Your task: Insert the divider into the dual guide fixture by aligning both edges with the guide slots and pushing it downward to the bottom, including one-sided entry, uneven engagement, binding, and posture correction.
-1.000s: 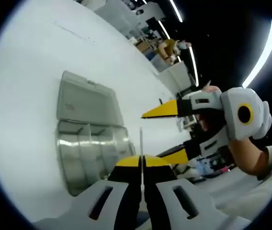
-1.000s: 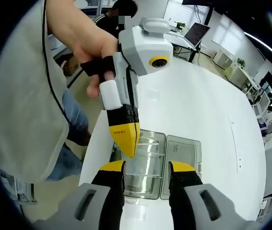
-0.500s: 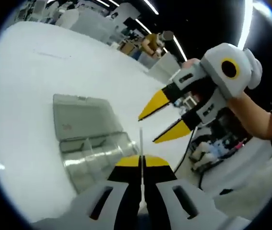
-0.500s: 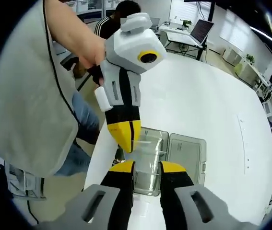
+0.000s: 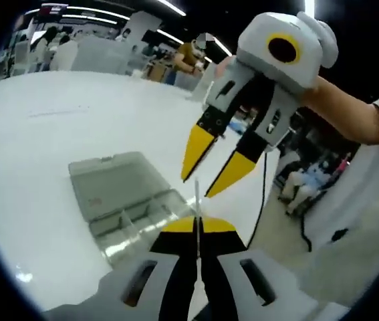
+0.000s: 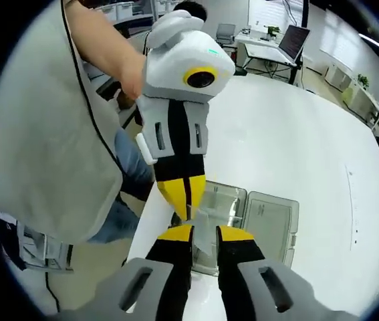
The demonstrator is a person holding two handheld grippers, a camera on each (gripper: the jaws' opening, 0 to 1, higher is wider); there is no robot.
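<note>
One divider (image 5: 196, 200), two grippers, one fixture (image 5: 125, 214).

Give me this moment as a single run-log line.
left gripper: shut on divider | right gripper: open, jaws either side of divider | box: lid open on table | divider above box, not seated

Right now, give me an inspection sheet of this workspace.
Surface: white table, bare around the case.
Job's things: clear plastic case, lid open flat; thin clear divider held edge-on above it, not yet in the slots.
Clutter: nothing seen.
Grippers: left gripper shut on the divider; right gripper open, its jaws either side of the divider.
Cables: black cable beyond the table edge.
Surroundings: desks, laptop, people in the background.
</note>
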